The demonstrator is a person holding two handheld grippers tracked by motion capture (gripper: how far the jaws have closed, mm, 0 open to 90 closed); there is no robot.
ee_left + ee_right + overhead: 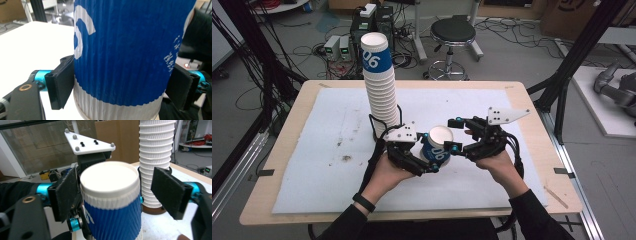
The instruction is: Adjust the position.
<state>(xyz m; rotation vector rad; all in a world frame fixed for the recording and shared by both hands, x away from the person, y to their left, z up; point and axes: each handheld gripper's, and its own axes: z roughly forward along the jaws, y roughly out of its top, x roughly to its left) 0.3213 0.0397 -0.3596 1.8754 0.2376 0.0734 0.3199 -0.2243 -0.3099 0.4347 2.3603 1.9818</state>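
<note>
The left hand-held gripper (428, 159) has its two black pads pressed against the lower body of a blue ribbed paper cup with a white rim and white "06" print (437, 145), holding it tilted above the tabletop (302, 165), between the two hands. In the left gripper view the pads (61, 82) sit flush on the corrugated sleeve, low down near the white base band. The right hand-held gripper (458, 134) has its jaws standing apart around the cup's rim; one pad (65, 192) lies at the edge, the other (170, 191) is clear of it, so it carries nothing.

The risk, as I judge it, is that the whole weight now hangs on a low, one-sided grip: the cup could pivot or slip, or the sleeve could crush if squeezed harder. Just behind stands the tall stack of white ribbed paper cups topped by a blue one (381, 82); a swing of either hand could topple it.
</note>
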